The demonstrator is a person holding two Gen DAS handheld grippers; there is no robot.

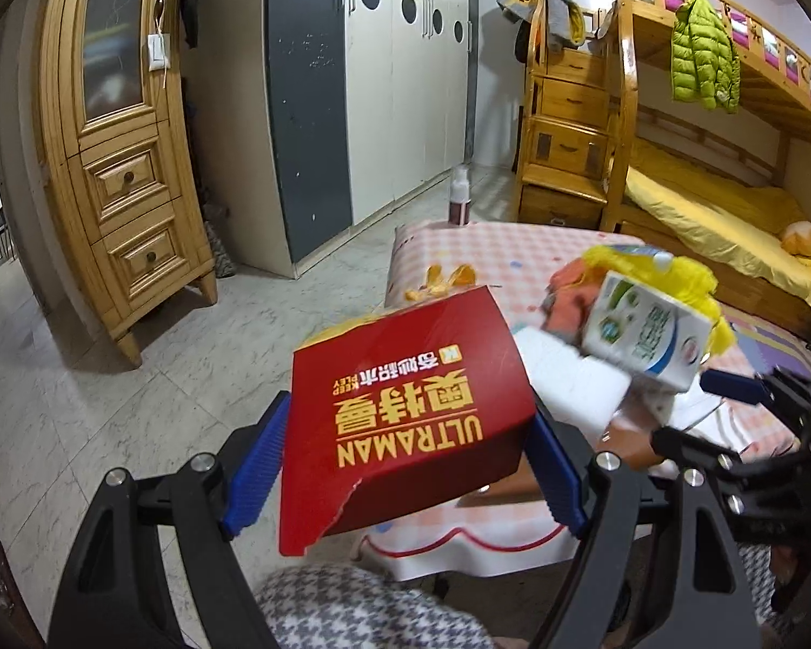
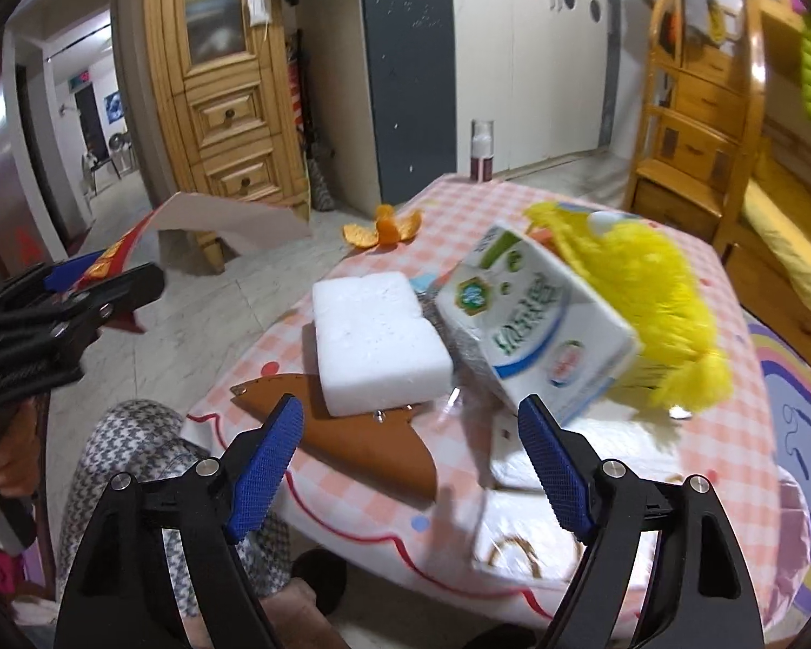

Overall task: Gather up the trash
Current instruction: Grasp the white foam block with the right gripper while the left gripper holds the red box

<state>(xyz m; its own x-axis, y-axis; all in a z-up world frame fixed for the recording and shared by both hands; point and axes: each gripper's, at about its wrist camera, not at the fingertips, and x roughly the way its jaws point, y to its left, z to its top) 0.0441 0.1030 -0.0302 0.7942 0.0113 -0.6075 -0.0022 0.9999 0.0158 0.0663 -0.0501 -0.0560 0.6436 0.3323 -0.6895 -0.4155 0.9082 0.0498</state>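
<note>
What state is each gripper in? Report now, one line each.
Left gripper: closed on the red box, held off the table.
Right gripper: open, holding nothing; milk carton just ahead.

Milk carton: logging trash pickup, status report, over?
Left gripper shut on red box. Right gripper open, empty. Milk carton tilted, blurred, just beyond right fingertips. Foam block alongside.

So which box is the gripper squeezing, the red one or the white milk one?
The red cardboard box with yellow "ULTRAMAN" lettering sits clamped in the left gripper. The white milk carton hangs tilted beyond the right gripper's open fingers.
</note>
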